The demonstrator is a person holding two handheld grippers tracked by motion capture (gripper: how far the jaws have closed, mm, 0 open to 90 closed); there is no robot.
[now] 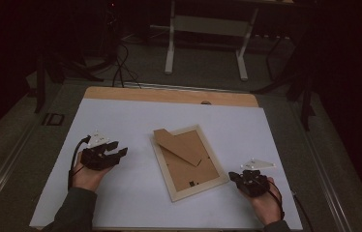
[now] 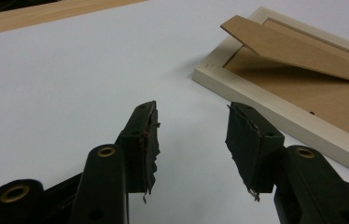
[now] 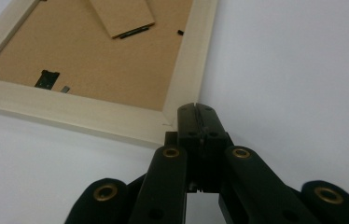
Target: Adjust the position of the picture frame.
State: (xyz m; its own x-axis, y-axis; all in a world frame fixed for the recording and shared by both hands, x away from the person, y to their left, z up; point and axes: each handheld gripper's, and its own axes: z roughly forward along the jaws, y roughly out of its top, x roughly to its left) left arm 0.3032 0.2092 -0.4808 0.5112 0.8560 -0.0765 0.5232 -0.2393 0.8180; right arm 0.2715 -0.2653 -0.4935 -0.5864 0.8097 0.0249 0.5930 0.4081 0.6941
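Held at the near edge of the white tabletop (image 1: 121,203), the left gripper (image 1: 113,152) has its jaws apart and empty, the right gripper (image 1: 237,177) has its jaws pressed together at the near right corner of the face-down picture frame (image 1: 188,162), whose cardboard stand (image 1: 179,145) is tilted up, lying between them.

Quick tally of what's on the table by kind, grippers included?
Picture frame, back up, stand flap raised: 1
Grippers: 2, left open, right shut
White sheet: 1
Total: 4
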